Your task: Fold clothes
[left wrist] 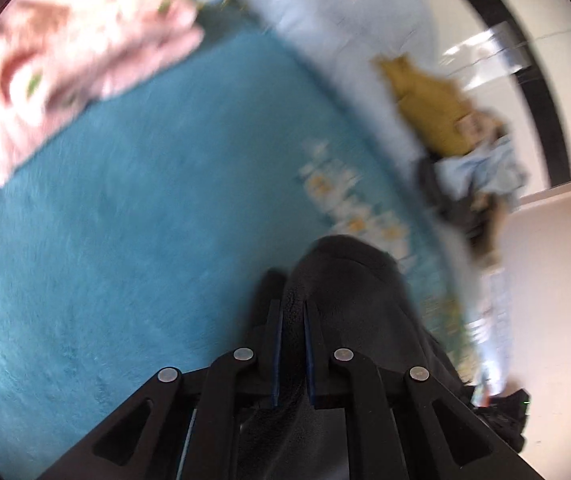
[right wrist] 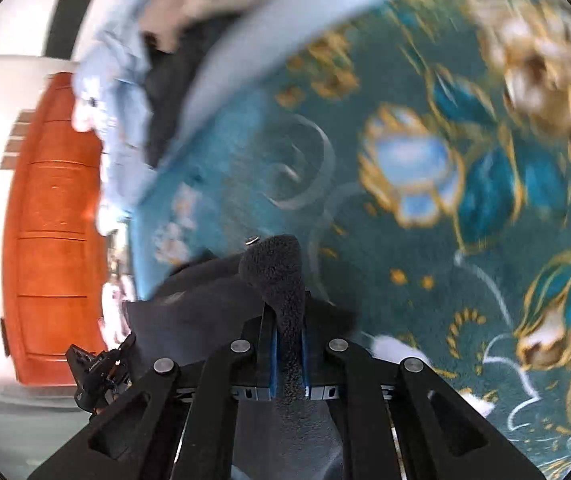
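Both grippers clamped on the dark garment — left gripper & right gripper each pinch an edge, prob. to spread it over the blanket.

My left wrist cam looks down along its fingers, close over the teal blanket, clothes pile at far right. My right wrist cam also sits close above that blanket, facing its floral part, pile far left. Both views share blanket, pile and the dark garment.
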Available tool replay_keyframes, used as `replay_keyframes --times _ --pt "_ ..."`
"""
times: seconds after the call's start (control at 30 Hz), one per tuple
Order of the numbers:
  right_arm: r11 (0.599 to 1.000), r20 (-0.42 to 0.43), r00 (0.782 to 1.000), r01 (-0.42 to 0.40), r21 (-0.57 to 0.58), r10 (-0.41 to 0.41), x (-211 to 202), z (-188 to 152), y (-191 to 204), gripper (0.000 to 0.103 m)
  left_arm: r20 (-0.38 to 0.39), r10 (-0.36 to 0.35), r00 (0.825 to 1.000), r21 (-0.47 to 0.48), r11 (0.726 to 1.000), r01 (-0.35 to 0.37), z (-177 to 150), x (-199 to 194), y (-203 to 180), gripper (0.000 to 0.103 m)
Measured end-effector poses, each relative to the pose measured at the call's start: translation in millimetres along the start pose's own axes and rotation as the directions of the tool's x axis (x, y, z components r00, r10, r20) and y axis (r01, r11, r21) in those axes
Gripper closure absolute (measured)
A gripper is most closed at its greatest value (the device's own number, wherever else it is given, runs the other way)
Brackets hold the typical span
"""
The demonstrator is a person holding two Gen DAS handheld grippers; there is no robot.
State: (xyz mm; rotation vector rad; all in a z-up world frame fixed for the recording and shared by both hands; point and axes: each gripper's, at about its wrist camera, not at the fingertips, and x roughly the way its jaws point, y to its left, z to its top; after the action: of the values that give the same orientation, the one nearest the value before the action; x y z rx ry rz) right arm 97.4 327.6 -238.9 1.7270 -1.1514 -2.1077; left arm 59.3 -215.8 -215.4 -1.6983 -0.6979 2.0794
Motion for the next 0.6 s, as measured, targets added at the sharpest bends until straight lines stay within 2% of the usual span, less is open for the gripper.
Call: replay_keyframes --times 0.13,0.2,0.37,0.47,0.53,0.6 --pt "0.998 -0.013 1.000 0.001 0.061 -0.001 10.9 -2.5 -12.0 0.094 0.009 -0.007 1.000 -0.025 1.000 0.007 2.2 1.1 2.5 0.093" --pt "0.999 -0.006 1.000 0.001 0.032 -0.001 5.8 0.0 -5.4 0.094 0.017 0.000 1.000 -0.003 1.000 0.000 7.6 -1.3 -3.2 0.093" --pt "0.998 -0.033 0.998 0.059 0.020 -0.059 13.8 1.2 -8.9 0.094 -0.033 0.093 0.995 0.051 0.994 -0.092 8.8 13.8 -9.9 0.093" --pt "0.995 -0.057 0.994 0.095 0.041 -0.093 23.1 -6.2 -17.5 0.093 -0.061 0.068 0.996 -0.004 0.998 -0.069 2.6 19.2 6.4 0.093" --pt "0.993 -0.035 0.995 0.098 0.062 -0.096 18.3 -9.8 -20.0 0.092 -0.054 0.037 0.998 -0.045 0.998 -0.040 3.2 12.6 13.9 0.089" --pt "0.990 -0.020 0.992 0.126 0.064 -0.125 12.3 -9.5 -19.0 0.082 -0.043 0.008 0.999 -0.069 0.998 -0.011 5.4 2.2 17.1 0.089"
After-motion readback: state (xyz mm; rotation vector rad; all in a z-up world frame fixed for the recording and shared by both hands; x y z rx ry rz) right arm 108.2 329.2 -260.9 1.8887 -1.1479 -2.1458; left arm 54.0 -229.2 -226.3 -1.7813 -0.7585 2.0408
